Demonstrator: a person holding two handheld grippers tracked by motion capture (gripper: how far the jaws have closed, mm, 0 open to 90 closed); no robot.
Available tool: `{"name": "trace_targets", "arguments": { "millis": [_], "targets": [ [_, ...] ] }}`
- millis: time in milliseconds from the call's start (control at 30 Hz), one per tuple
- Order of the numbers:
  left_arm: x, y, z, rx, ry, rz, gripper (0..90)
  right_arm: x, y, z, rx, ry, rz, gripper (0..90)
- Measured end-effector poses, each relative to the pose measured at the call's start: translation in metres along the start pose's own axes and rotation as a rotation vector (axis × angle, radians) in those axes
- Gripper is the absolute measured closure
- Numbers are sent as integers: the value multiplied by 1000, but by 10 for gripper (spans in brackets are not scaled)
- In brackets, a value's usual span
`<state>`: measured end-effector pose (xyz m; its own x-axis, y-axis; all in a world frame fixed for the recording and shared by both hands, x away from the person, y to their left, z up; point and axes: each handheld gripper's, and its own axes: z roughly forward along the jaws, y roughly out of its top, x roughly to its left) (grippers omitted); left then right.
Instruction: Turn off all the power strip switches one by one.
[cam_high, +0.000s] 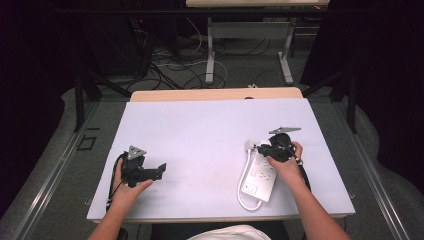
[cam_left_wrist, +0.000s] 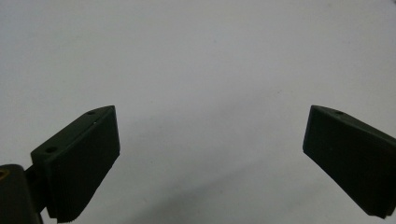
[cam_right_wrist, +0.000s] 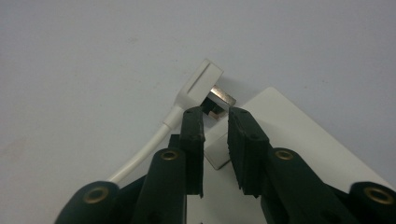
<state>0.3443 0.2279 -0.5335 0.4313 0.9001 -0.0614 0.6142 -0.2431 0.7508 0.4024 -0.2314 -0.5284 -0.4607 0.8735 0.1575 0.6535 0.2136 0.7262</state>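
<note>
Two forearms are reaching in from the near edge of the table (cam_high: 200, 120), which is lying under a white sheet. The left hand (cam_high: 127, 192) is resting on the sheet toward the near left corner, gripping the left gripper (cam_high: 161, 170) with its nose pointing right, toward the middle of the table. In the left gripper view its jaws are standing wide apart with bare white sheet between them.

The right hand (cam_high: 286, 167) is sitting toward the near right part of the table, holding the right gripper (cam_high: 260, 148) angled left and down over the far end of a white power strip (cam_high: 260, 177). The strip is lying lengthwise, its near end close to the near edge, and its white cable (cam_high: 243, 197) is looping out along its left side.

The right gripper view is showing what the high view is too coarse to give: the gripper (cam_right_wrist: 215, 114) has its jaws almost together, a narrow gap between them, with the tips just in front of a white plug (cam_right_wrist: 198, 84) whose metal prongs (cam_right_wrist: 219, 100) are pointing toward the strip's corner. Whether the tips are touching the prongs cannot be told. The plug's cable (cam_right_wrist: 140, 158) is running back under the left jaw.
</note>
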Motion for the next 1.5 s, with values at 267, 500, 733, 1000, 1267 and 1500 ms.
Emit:
{"name": "trace_targets", "arguments": {
  "millis": [267, 500, 733, 1000, 1267, 1500],
  "targets": [
    [0, -2, -3, -16, 12, -10, 36, 4, 1, -14, -23, 6, 3, 503],
    [0, -2, -3, -21, 14, -16, 36, 7, -3, -33, -36, -14, 12, 326],
    [1, -2, -6, -13, 15, -6, 37, 5, -15, -46, -19, -32, 17, 301],
    [3, -3, -7, -28, 20, -31, 37, -4, -33, -63, -58, -89, 19, 157],
    [4, -2, -8, -15, 19, -37, 37, -30, -57, -71, -62, -208, 47, 46],
    [5, -3, -7, -24, 26, -35, 37, -51, -68, -75, -90, -275, 90, 0]
  ]
}}
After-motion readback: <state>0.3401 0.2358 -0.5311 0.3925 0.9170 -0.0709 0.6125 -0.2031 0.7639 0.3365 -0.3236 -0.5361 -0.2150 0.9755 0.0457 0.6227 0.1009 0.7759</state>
